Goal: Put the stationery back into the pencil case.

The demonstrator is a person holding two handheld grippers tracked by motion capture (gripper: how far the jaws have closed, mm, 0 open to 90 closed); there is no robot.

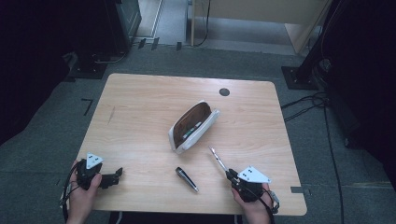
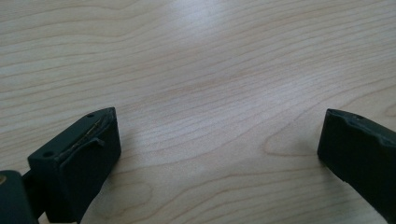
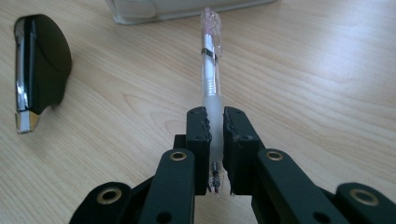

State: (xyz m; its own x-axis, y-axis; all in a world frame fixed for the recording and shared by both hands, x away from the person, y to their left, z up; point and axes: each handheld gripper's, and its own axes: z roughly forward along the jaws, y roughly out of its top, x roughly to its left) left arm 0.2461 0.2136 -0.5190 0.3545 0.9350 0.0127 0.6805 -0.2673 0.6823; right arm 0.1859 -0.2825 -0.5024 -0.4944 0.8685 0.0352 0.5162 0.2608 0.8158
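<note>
At the left of the high view the left gripper (image 1: 117,174) is held low over the near left part of the wooden table (image 1: 140,107), gripped by the person's left hand (image 1: 83,191). In the left gripper view its two black jaws are seen spread wide apart, with bare wood grain between them and nothing caught or touched.

Toward the middle of the table, a white pencil case (image 1: 194,127) is laid at a slant, its brown inside turned up and open — something green and white seems to lie in it, though the picture is too small for it to be made out. Nearer the person, a short dark pen-like thing (image 1: 187,179) with a silver clip is left lying flat on the wood, well apart from the case; in the right gripper view the same black item (image 3: 39,70) is found at the upper left, beside the near edge of the case (image 3: 140,11).

At the right, the right gripper (image 1: 229,174) is held by the right hand (image 1: 254,203) near the table's front edge. Its jaws are closed tight on a clear pen (image 3: 210,65) — the frosted grip section is pinched between the pads, and the barrel is pointed away from the person toward the pencil case. In the high view the pen (image 1: 218,158) is seen slanting up and left from the gripper, its far end short of the case.
</note>
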